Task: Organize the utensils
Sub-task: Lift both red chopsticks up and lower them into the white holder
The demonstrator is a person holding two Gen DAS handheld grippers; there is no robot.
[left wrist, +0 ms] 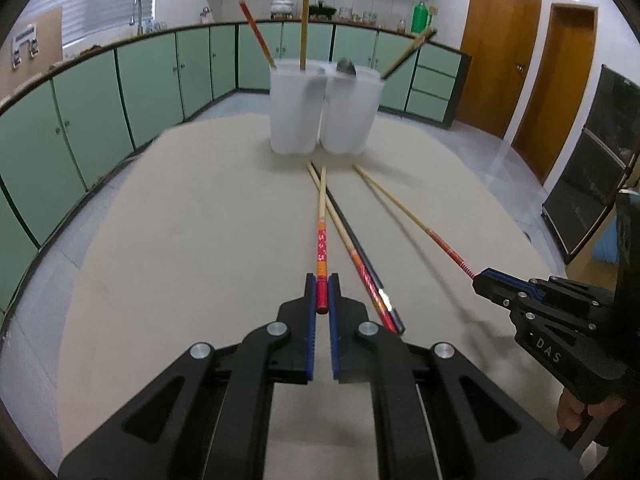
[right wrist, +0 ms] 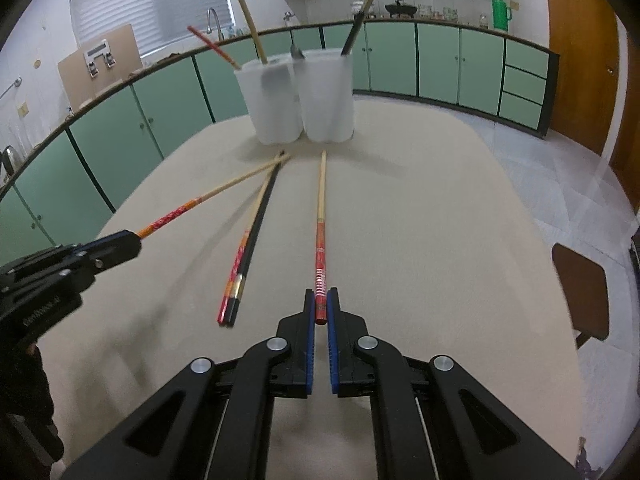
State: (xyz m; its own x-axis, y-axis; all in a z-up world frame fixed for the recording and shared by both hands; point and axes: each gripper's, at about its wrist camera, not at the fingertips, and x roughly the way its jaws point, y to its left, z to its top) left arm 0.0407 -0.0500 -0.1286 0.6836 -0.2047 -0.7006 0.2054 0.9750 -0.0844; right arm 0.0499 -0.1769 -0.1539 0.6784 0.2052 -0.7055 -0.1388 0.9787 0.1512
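Beige table top with rounded corners, filling most of both views; green cabinets curving round from 9 to 1 o'clock, a tap and window blind at 11, two brown doors at 2 in the left wrist view, a brown chair seat at 3 in the right wrist view. Two translucent white cups touching side by side at 12 o'clock on the far end of the table, four sticks leaning out of them: a red one, a plain wooden one, a dark one, plus a metal utensil tip at the shared rim. Four chopsticks on the near side. Left gripper clenched on the red end of a flower-patterned chopstick, its pale tip pointing toward the cups. Right gripper clenched on the red end of a second chopstick, likewise aimed at 12. Between them, flat on the table, a red-handled chopstick and a black chopstick lying just beside each other, tips crossing near the cups. Nothing standing between grippers and cups except that loose pair. Part of a hand under the right gripper at 4 o'clock in the left wrist view.
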